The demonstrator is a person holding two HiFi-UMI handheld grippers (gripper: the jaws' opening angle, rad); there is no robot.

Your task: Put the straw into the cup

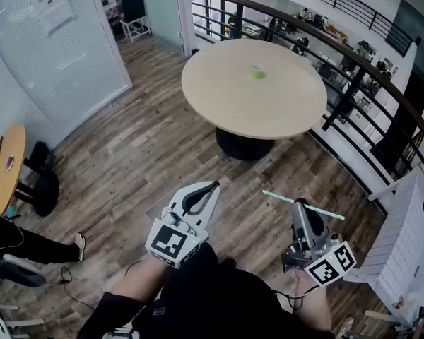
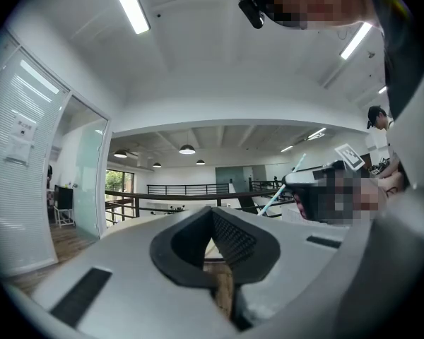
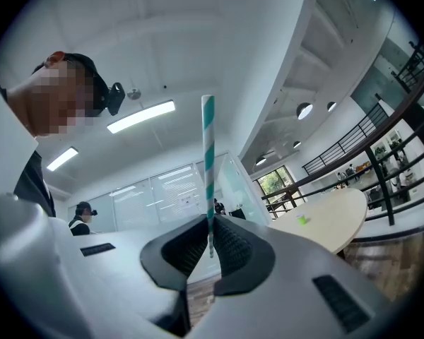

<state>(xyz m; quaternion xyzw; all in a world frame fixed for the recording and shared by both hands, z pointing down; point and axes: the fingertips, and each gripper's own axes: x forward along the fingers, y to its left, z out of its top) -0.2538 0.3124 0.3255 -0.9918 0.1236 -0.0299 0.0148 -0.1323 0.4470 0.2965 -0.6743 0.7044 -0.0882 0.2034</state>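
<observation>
A small green cup (image 1: 258, 70) stands on the far half of a round beige table (image 1: 226, 97), well ahead of both grippers. My right gripper (image 1: 299, 205) is shut on a teal-and-white striped straw (image 1: 325, 212), which lies crosswise in the head view and sticks out on both sides of the jaws. In the right gripper view the straw (image 3: 208, 154) rises straight up from the right gripper (image 3: 210, 244); the cup (image 3: 303, 219) is a tiny shape far to the right. My left gripper (image 1: 213, 186) is shut with nothing in it, beside the right one. The left gripper (image 2: 216, 240) sees the straw (image 2: 281, 188) at its right.
A wooden floor lies between me and the table. A black railing (image 1: 353, 62) curves behind the table and down the right side. A small round wooden side table (image 1: 3, 164) stands at the left, a white slatted panel (image 1: 410, 253) at the right, and a person's shoe (image 1: 78, 246) at lower left.
</observation>
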